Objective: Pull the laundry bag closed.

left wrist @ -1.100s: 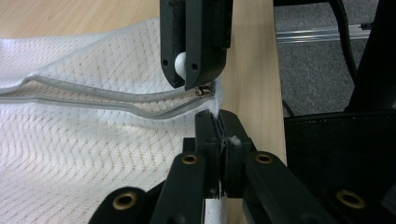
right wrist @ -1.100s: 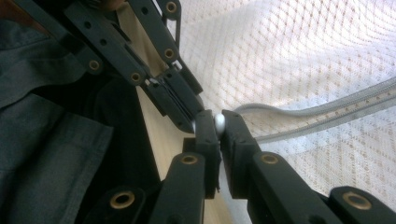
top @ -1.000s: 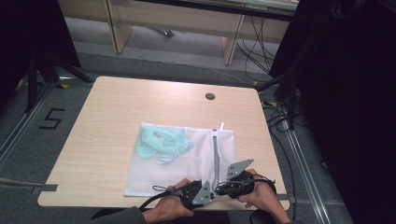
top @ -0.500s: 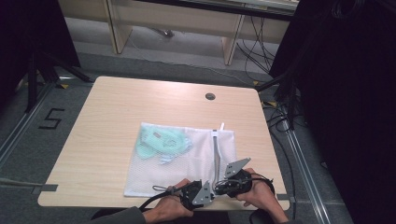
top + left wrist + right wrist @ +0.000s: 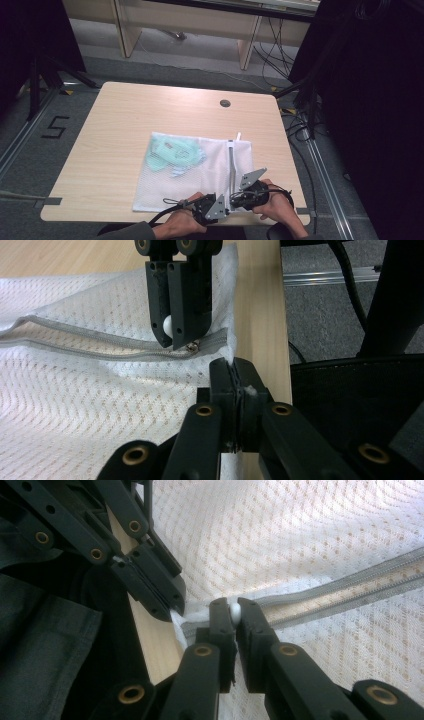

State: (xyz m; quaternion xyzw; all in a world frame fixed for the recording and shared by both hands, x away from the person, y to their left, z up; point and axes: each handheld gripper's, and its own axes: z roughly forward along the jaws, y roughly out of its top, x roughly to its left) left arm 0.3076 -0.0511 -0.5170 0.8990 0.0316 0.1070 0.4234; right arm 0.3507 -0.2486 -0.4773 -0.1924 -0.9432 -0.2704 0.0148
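A white mesh laundry bag (image 5: pixel 200 185) lies on the wooden table (image 5: pixel 120 130), with a teal garment (image 5: pixel 172 152) inside its far left part. A grey zipper (image 5: pixel 231 165) runs along the bag's right side toward the near edge. My left gripper (image 5: pixel 226 211) is shut on the bag's near corner fabric (image 5: pixel 235 371) at the table's front edge. Just beside it, my right gripper (image 5: pixel 234 199) is shut on the white zipper pull (image 5: pixel 234 612) at the zipper's near end (image 5: pixel 200 346). The two grippers nearly touch.
A round cable hole (image 5: pixel 225 103) sits at the table's far right. Cables (image 5: pixel 300 130) and a black stand are on the floor to the right, a shelf frame (image 5: pixel 190 20) stands behind, and floor tape marks a "5" (image 5: pixel 54 127) at the left.
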